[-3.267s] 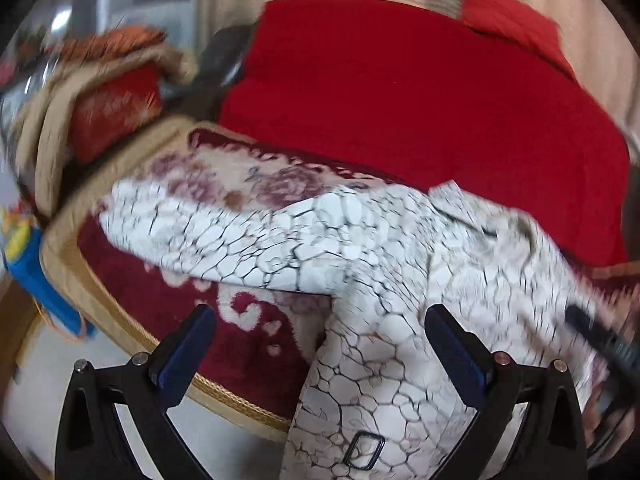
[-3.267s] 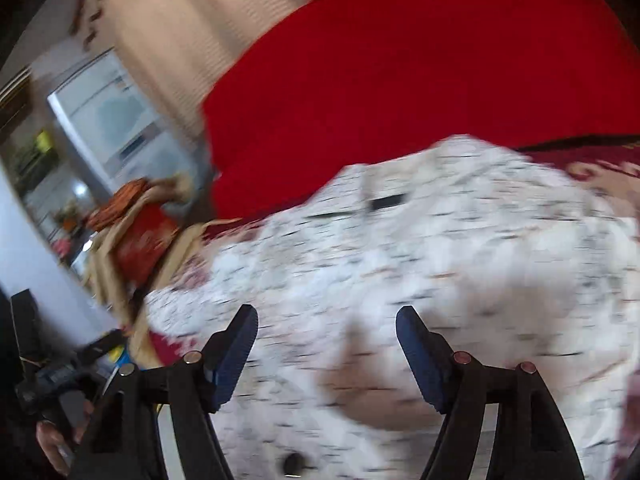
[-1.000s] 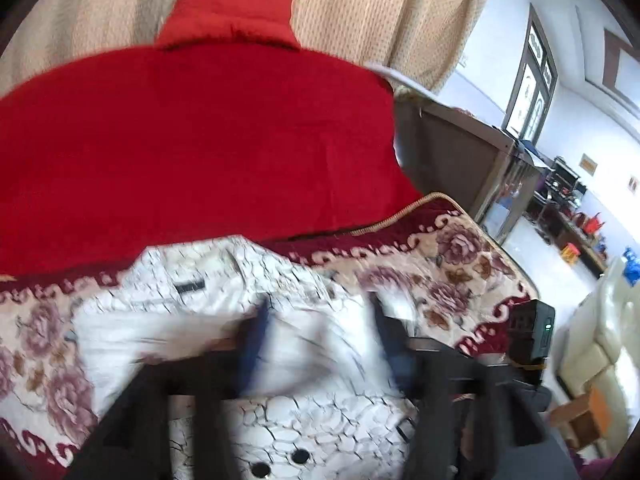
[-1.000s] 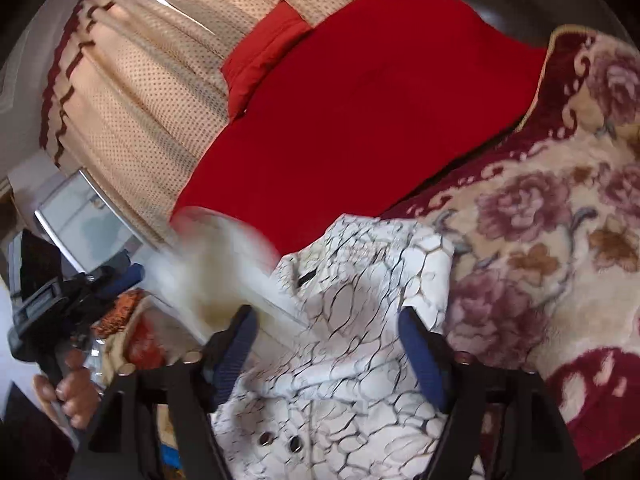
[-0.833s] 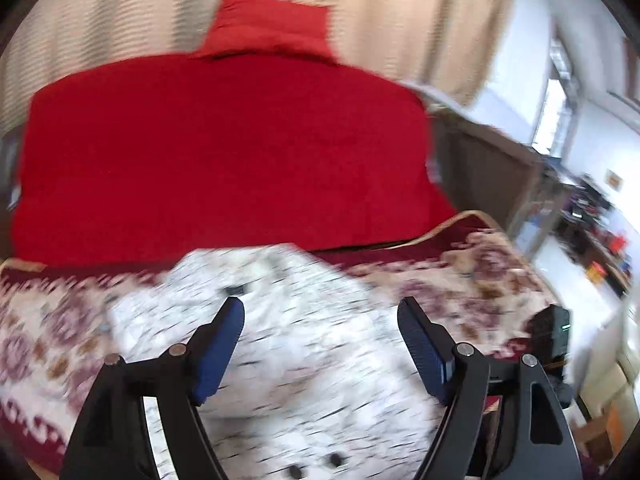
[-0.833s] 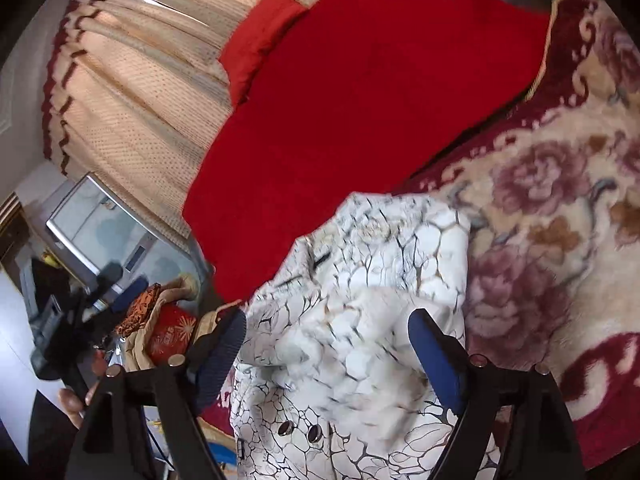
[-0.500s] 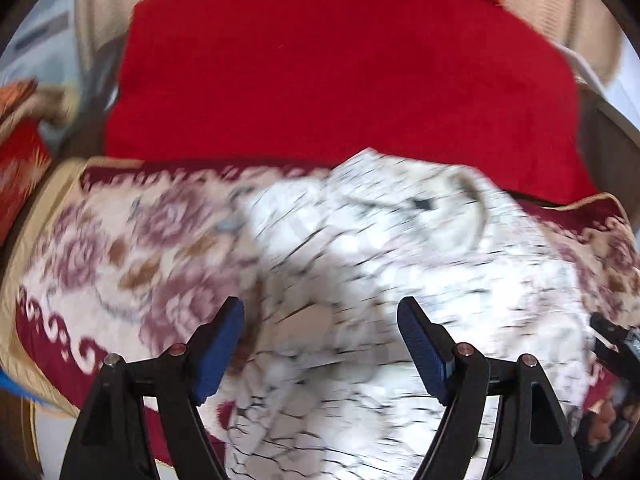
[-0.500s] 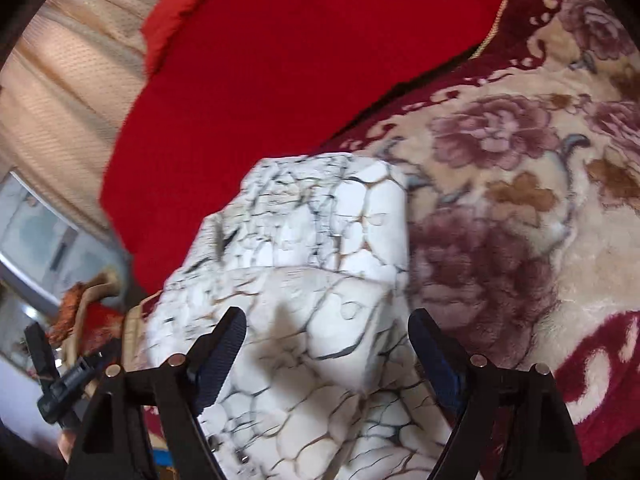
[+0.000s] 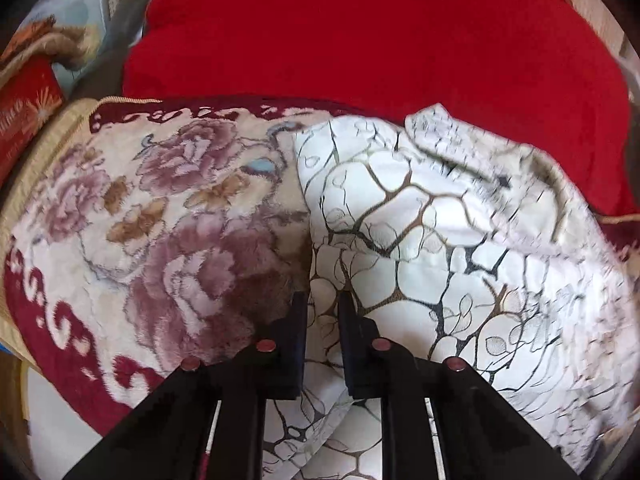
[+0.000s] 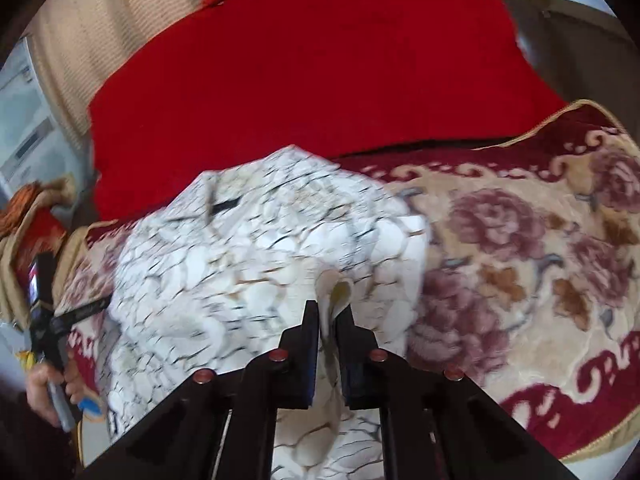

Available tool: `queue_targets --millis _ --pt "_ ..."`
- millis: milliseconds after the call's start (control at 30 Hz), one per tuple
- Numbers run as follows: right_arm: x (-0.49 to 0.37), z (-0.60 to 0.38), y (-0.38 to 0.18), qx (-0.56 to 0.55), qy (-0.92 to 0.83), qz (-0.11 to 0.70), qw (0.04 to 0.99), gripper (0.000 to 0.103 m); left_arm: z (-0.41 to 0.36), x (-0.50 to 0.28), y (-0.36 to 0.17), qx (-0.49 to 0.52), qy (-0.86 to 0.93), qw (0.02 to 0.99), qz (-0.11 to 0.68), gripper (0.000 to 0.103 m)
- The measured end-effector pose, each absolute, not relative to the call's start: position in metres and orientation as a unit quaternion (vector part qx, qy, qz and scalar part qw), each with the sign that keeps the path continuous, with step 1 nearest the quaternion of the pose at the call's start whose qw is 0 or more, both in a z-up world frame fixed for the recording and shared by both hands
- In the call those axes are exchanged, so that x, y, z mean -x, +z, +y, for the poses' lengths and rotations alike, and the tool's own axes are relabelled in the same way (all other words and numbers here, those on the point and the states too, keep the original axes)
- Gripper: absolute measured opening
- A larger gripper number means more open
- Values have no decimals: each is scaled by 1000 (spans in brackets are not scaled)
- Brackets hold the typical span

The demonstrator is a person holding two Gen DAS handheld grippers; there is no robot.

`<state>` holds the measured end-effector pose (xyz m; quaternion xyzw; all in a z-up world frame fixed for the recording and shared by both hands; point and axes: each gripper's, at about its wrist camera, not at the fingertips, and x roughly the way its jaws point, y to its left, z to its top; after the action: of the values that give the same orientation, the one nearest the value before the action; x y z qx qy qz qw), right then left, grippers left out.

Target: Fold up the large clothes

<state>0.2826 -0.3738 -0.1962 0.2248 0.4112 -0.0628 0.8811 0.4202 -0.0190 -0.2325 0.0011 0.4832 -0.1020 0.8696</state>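
Observation:
A white garment [image 9: 420, 240] with a dark crackle print lies bunched on a floral blanket [image 9: 180, 220]. My left gripper [image 9: 323, 300] sits at the garment's left edge. Its jaws are closing, and the cloth fills the narrow gap between them. In the right wrist view the same garment [image 10: 260, 248] shows its collar and a black label at the far side. My right gripper [image 10: 328, 308] is shut on a raised fold of cloth near the garment's right edge. The cloth under both grippers is hidden by the fingers.
A red cover [image 9: 360, 32] spreads behind the blanket [image 10: 520, 240], with a beige curtain [image 10: 100, 20] beyond it. A red and gold cushion [image 9: 24, 96] lies at the far left. At the garment's left edge a hand [image 10: 48, 384] holds a dark device.
Both grippers stood wide open above the garment before; now both have closed on its cloth. The left gripper dropped to the garment's left edge, and the right one moved in over a fold.

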Motion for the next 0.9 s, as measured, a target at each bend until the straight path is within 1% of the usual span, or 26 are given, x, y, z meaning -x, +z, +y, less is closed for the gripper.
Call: queue_targets --millis 33,67,100,133,200,233,267,300,333,367,400,433,467,500,533,600,733,833,900 --pt "-284 -375 -201 -238 -58 413 877 10 -16 -422 -232 11 -107 868 486 33" --pt "-285 -379 -206 -251 -53 410 875 10 -13 -426 -231 35 -118 861 493 46" --pt "-286 -384 -214 -265 -53 412 870 11 -11 -427 -231 51 -126 857 498 73" --pt "-289 -384 -219 -273 -59 421 863 14 -9 -430 -230 69 -135 852 501 83" --pt "-290 -392 -231 -310 -56 445 838 14 -11 -431 -227 97 -155 846 501 83" --pt "-288 -396 -235 -326 -48 445 833 17 -13 -433 -226 104 -165 843 501 83" --pt "-287 -399 -238 -340 -43 442 829 21 -18 -435 -225 110 -178 840 500 83" --pt "-284 -404 -242 -353 -44 436 827 35 -21 -438 -227 114 -180 838 502 83" --pt "-284 -408 -245 -365 -38 430 825 53 -25 -441 -230 118 -175 836 506 74" --pt "-282 -410 -247 -382 -27 420 823 63 -27 -443 -232 120 -173 835 508 62" --pt "-279 -412 -248 -400 -13 397 826 71 -31 -445 -234 114 -166 837 510 36" --pt "-282 -411 -248 -394 -13 389 833 69 -32 -447 -235 103 -153 840 511 16" --pt "-284 -408 -247 -374 -18 391 841 64 -32 -449 -237 97 -138 842 512 8" --pt "-288 -403 -245 -344 -31 405 847 31 -29 -451 -238 107 -139 841 511 5" --pt "-291 -398 -241 -311 -41 420 851 5 -24 -451 -236 124 -139 842 507 2" --pt "-294 -389 -228 -275 -49 421 863 4 -15 -447 -227 126 -134 852 491 2" --pt "-294 -380 -177 -217 -41 373 901 4 4 -441 -199 121 -134 880 439 1" --pt "-303 -378 -146 -189 -39 329 924 4 17 -441 -191 129 -129 882 434 1" --pt "-314 -379 -135 -178 -51 307 933 4 23 -439 -188 131 -138 883 430 1"
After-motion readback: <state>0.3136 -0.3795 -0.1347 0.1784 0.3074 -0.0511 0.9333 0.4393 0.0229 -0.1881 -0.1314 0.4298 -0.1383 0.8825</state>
